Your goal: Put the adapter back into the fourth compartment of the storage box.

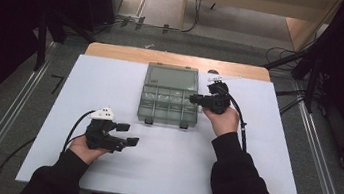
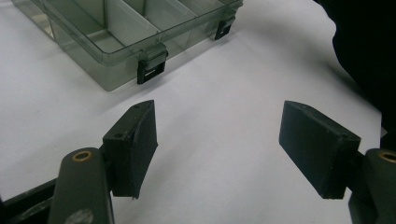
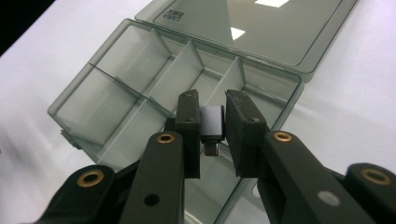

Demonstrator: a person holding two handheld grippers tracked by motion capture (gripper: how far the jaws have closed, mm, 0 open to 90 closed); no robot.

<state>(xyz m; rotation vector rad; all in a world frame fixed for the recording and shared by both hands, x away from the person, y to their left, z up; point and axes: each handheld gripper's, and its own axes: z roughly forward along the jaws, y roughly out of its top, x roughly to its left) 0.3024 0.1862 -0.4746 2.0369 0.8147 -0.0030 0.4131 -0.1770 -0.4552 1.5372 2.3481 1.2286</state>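
A clear grey compartment box (image 1: 145,104) lies open at the middle back of the white table top, its lid (image 1: 172,77) folded away from me. My right gripper (image 1: 193,99) reaches in from the box's right side and hovers over the compartments (image 3: 116,88). It (image 3: 212,112) is shut on a small black adapter (image 3: 212,129) with a metal plug end pointing toward me. My left gripper (image 1: 130,135) rests low at the front left of the table, apart from the box. Its jaws (image 2: 217,144) stand wide open with bare table between them.
The box's front wall carries two black latches (image 2: 152,67) facing me. White table top (image 1: 171,162) stretches in front of the box and on both sides. A wooden edge (image 1: 175,59) borders the far side; cables trail from each gripper.
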